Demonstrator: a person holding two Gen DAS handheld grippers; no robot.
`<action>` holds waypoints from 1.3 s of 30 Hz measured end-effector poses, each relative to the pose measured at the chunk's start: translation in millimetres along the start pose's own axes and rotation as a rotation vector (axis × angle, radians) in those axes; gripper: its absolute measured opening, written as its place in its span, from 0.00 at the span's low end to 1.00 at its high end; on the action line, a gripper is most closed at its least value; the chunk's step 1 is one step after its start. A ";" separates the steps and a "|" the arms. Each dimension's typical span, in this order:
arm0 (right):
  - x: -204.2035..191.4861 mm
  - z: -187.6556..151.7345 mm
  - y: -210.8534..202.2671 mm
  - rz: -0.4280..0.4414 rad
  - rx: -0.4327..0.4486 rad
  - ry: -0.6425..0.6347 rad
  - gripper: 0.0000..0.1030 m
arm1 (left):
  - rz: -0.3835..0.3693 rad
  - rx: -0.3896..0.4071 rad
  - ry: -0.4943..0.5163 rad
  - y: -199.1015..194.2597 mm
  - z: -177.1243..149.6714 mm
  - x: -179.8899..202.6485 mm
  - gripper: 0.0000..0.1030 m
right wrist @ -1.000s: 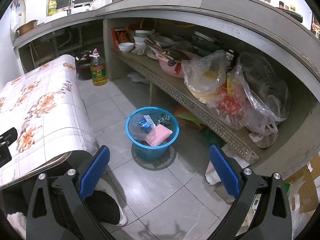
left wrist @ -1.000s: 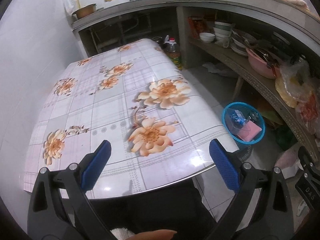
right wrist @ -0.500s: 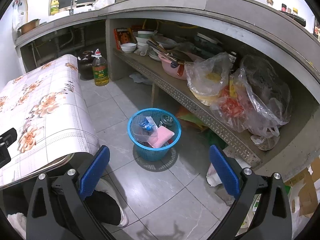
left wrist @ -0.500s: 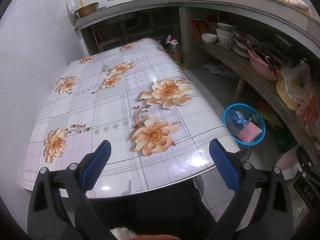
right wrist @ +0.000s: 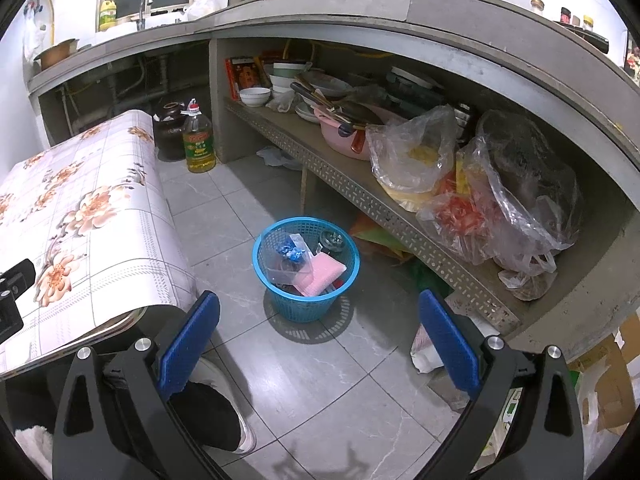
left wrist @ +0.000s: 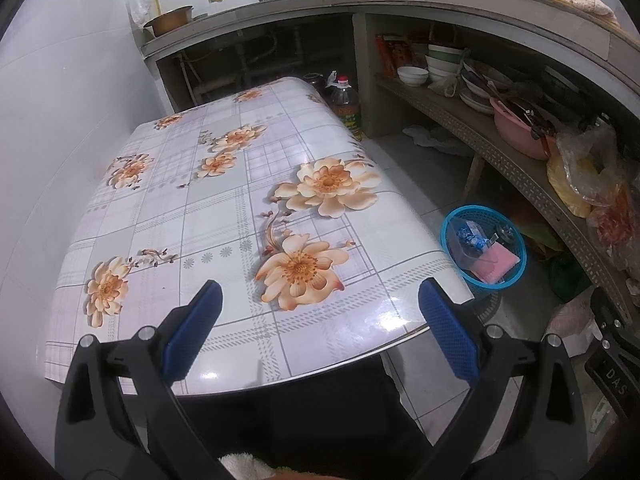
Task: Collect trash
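Observation:
A blue plastic basket [right wrist: 306, 268] stands on the tiled floor beside the table, holding a pink pad, a clear wrapper with blue bits and a dark round lid. In the left wrist view the same basket [left wrist: 484, 250] shows past the table's right edge. My left gripper [left wrist: 320, 330] hangs open above the near edge of the flowered table [left wrist: 224, 208], nothing between its blue pads. My right gripper [right wrist: 320, 340] is open over the floor, in front of the basket and above it, with nothing held.
A long low shelf [right wrist: 360, 192] on the right carries bowls, a pink basin [right wrist: 346, 140] and stuffed plastic bags [right wrist: 500, 200]. An oil bottle [right wrist: 199, 140] and dark jar stand by the table's far corner. A person's shoe [right wrist: 218, 412] is below the right gripper.
Both cameras have risen and tilted slightly, so the table and basket sit a little lower in view. The grippers stay open and nothing was picked up.

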State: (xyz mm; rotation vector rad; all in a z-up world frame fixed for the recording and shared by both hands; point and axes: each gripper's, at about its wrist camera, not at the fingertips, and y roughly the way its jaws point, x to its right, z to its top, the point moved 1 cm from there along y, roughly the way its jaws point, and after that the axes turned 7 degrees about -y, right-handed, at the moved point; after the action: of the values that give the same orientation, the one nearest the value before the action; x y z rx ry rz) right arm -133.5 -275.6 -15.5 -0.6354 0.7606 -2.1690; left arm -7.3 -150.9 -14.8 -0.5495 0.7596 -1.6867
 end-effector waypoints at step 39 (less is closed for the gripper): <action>-0.5 6.8 -3.3 -0.001 0.008 -0.005 0.94 | -0.003 0.001 -0.002 -1.7 0.6 1.6 0.92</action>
State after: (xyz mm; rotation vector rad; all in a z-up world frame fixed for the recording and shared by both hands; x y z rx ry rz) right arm -130.4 -275.5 -8.6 -0.6365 0.7489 -2.1695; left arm -8.4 -152.4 -13.2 -0.5525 0.7569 -1.6887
